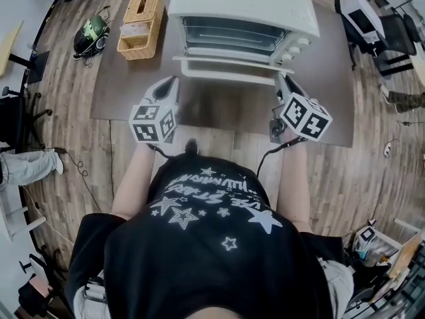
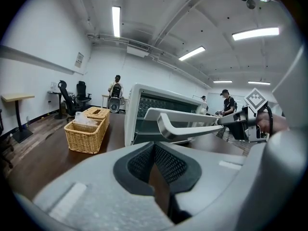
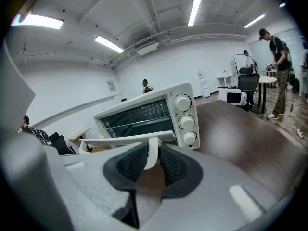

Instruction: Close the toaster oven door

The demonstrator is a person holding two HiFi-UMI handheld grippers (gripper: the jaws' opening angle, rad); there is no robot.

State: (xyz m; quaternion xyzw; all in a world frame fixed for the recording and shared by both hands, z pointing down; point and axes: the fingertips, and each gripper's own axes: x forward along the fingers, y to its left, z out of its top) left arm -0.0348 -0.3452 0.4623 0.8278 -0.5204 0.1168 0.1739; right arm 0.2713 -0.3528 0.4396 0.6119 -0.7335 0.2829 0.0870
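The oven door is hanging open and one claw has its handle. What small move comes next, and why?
Probably lift the right gripper up and toward the toaster oven. Its jaws clamp the door handle, and the door lies open, nearly flat; that arc should swing it shut.

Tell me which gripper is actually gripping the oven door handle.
The right gripper: its jaws clamp the white door handle at its right end. The left gripper has its jaws shut on nothing, short of the handle.
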